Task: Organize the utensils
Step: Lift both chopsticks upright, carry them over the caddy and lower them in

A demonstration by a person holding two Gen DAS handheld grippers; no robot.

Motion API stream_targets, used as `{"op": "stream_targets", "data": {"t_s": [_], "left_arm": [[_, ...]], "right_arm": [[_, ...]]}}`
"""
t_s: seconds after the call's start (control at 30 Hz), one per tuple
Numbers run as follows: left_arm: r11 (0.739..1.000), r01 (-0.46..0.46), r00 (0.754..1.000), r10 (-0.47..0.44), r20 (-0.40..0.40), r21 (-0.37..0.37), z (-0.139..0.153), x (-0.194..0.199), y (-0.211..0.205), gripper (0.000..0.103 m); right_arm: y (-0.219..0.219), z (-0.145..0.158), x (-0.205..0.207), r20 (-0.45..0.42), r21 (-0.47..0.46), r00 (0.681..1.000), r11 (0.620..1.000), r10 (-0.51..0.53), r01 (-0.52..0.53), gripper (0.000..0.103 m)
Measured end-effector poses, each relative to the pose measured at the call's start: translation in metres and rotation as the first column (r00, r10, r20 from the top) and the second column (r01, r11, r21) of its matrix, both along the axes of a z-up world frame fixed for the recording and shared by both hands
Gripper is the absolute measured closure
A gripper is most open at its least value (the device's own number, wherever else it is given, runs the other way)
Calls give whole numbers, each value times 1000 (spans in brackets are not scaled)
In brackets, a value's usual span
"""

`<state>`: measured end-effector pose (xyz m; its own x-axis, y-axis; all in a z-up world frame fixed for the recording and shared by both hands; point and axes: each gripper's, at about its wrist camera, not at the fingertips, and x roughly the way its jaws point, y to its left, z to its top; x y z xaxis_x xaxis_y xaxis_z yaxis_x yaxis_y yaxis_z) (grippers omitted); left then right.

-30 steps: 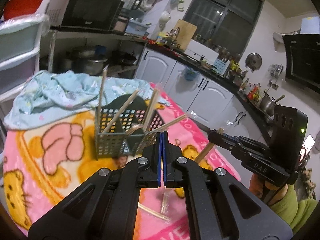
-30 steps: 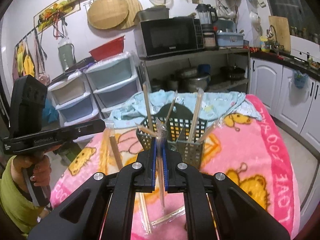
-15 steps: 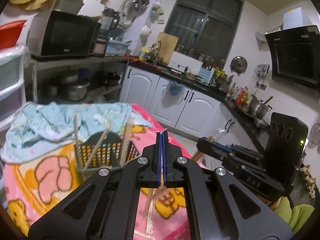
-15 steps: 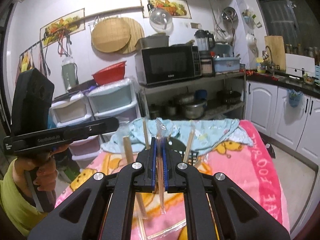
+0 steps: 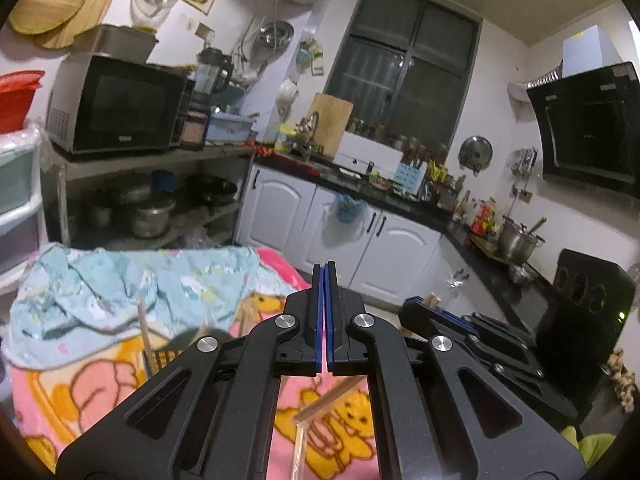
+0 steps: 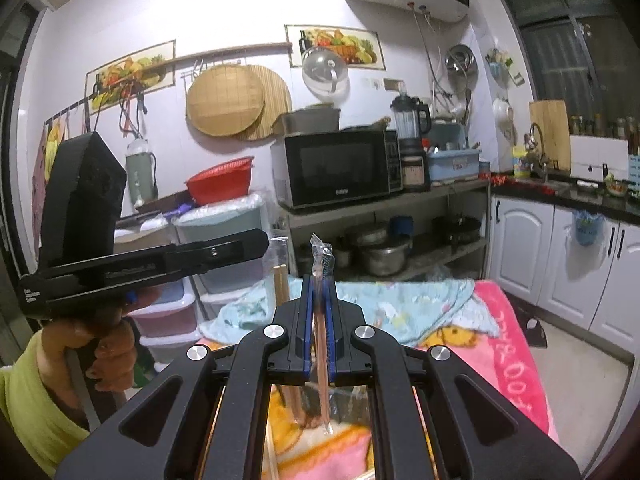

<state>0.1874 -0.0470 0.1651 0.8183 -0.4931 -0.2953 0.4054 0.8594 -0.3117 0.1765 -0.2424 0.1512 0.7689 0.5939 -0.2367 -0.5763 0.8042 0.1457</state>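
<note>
Right black two-finger gripper (image 6: 319, 280) clamps an upright pair of plastic-wrapped wooden chopsticks (image 6: 320, 344) above the pink cartoon-print blanket (image 6: 516, 360). Left black two-finger gripper (image 5: 324, 276) is closed and holds nothing. More wrapped chopsticks (image 5: 316, 412) lie on the blanket.

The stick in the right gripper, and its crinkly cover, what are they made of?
The stick looks like pale wood or bamboo: matte, tan and straight, like a chopstick. Its cover seems to be thin clear plastic, because it is see-through, shiny and crumpled at the top. The right gripper is shut on the stick; its pads look like blue rubber, though that is less sure.
</note>
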Motion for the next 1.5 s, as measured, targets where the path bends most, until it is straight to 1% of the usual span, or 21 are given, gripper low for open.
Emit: {"op": "stream_targets", "data": {"t_s": [0.3, 0.53, 0.7, 0.87, 0.97, 1.03, 1.23, 1.4, 1.43, 1.47, 1.5], "left_arm": [[999, -35, 998, 37, 51, -37, 22, 24, 9, 103], [996, -79, 996, 81, 39, -44, 20, 48, 18, 103], [992, -114, 993, 115, 6, -47, 6, 69, 27, 103], [991, -124, 992, 123, -30, -55, -8, 85, 33, 103], [991, -118, 992, 116, -44, -57, -16, 92, 36, 103], [992, -117, 992, 114, -57, -48, -23, 96, 36, 103], [993, -103, 990, 98, -97, -54, -39, 104, 39, 103], [996, -86, 988, 81, -129, -36, -53, 107, 38, 103], [996, -84, 988, 79, -136, -32, -56, 107, 37, 102], [996, -84, 987, 79, -143, -26, -58, 106, 37, 94], [996, -86, 986, 82, -147, -17, -59, 105, 38, 87]], "right_arm": [[6, 29, 13, 97, -1, 995, 999, -34, 34, 97], [11, 34, 37, 106, -11, 992, 998, -64, 66, 97], [16, 29, 58, 85, -13, 993, 997, -79, 80, 97], [23, 16, 82, 46, -16, 995, 995, -93, 94, 97], [27, 6, 93, 25, -19, 995, 995, -99, 100, 97], [29, -3, 103, -2, -24, 994, 994, -108, 108, 97], [35, -25, 129, -72, -29, 990, 992, -123, 121, 97], [40, -41, 136, -120, -43, 985, 992, -125, 120, 97], [40, -43, 137, -134, -46, 983, 991, -128, 123, 96], [40, -46, 138, -152, -53, 978, 990, -140, 133, 95], [40, -47, 138, -162, -55, 976, 989, -145, 137, 88]]}}
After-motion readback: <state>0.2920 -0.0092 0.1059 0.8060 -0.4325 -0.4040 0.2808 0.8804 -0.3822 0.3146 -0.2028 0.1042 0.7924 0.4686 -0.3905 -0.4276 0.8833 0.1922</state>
